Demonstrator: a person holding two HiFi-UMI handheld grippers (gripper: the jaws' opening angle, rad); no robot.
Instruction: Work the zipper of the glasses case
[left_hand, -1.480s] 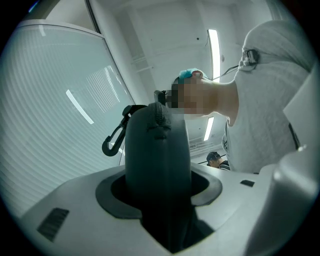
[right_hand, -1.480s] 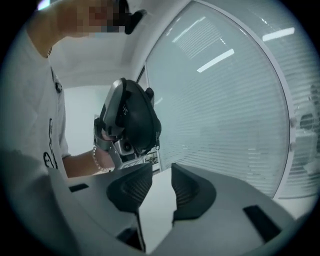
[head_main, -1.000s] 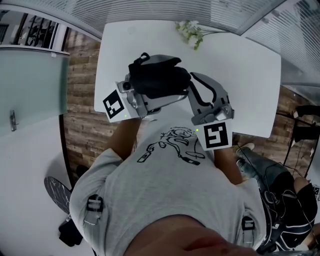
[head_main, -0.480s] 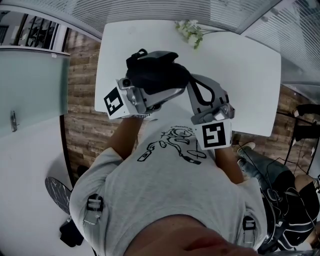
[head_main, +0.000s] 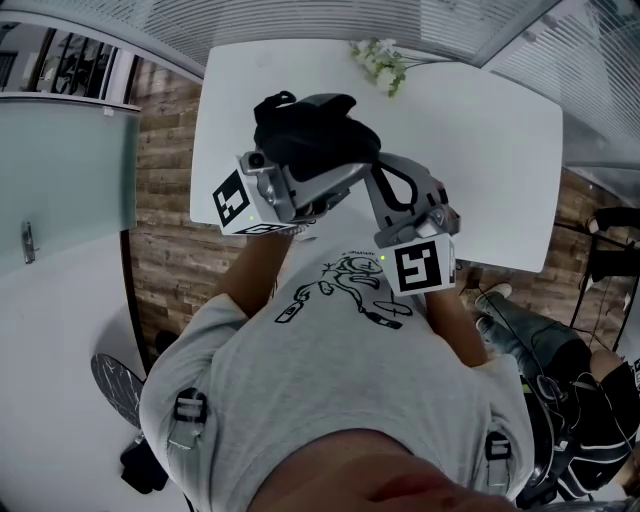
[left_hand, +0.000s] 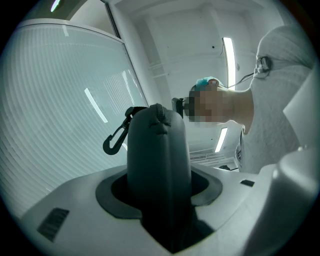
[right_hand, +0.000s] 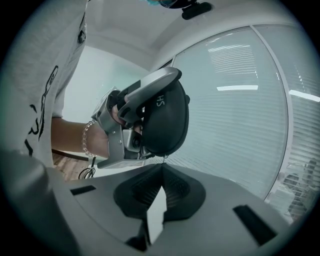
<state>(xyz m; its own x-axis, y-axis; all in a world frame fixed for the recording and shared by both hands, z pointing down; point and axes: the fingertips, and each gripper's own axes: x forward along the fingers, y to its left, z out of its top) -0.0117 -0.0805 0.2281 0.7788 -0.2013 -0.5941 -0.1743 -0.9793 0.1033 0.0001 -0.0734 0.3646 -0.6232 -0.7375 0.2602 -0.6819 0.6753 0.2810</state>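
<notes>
The black glasses case (head_main: 315, 135) is held in the air over the white table (head_main: 480, 150). My left gripper (head_main: 318, 176) is shut on it. In the left gripper view the case (left_hand: 159, 165) stands upright between the jaws, with a carabiner clip (left_hand: 116, 139) hanging at its top left. My right gripper (head_main: 372, 172) reaches the case's right edge. In the right gripper view the case (right_hand: 167, 120) hangs just above the closed jaws. The small zipper pull (right_hand: 163, 156) runs down into my right gripper (right_hand: 162, 167), which is shut on it. The left gripper (right_hand: 120, 135) shows beside the case.
A sprig of white flowers (head_main: 380, 62) lies at the table's far edge. Wooden floor (head_main: 165, 250) runs left of the table and a frosted glass partition (head_main: 60, 170) stands further left. A second person's legs (head_main: 560, 400) are at the lower right.
The case and left gripper have risen slightly away from the body. The right gripper has moved left, up to the case's edge.
</notes>
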